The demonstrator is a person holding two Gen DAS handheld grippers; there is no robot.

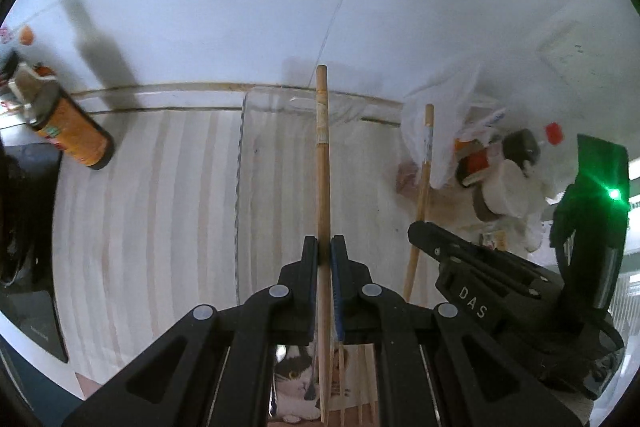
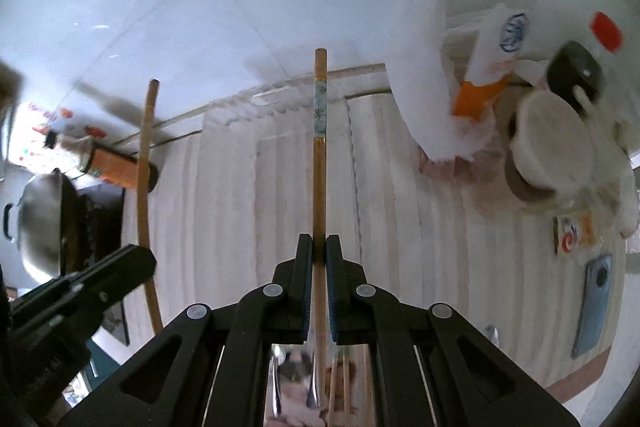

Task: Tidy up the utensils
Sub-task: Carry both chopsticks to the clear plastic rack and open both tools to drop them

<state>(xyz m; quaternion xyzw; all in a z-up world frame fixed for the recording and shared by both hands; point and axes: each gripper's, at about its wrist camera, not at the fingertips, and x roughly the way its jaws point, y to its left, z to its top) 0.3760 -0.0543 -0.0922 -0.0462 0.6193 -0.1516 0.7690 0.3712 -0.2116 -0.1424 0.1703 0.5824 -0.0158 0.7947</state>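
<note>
Out to the left of my left jaws [image 1: 325, 247] an orange can [image 1: 74, 131] lies tipped on its side, a smooth printed cylinder with a pale nozzle cap, well clear of what I am doing. Those jaws are clenched on a wooden chopstick [image 1: 322, 167], a slim round tan rod with a pale decorated band near its far end; I grip it low on the shaft so most of its length juts forward past the pads, easy to steer. Beneath both sticks the tabletop [image 1: 160, 207] wears a cloth of pale cream and pinkish stripes under a clear, glossy sheet. My right jaws [image 2: 319, 251] are likewise clenched, on a second chopstick [image 2: 320, 155] of the same wood with a bluish patterned band, held parallel to the first, I judge so the pair can be set down together. Further right, beyond that stick, sits a crowd of a crinkled white plastic bag [image 2: 432, 75], a round cream tub [image 2: 548, 147] and a red-capped bottle [image 2: 606, 31], then a flat blue phone [image 2: 594, 311].
</note>
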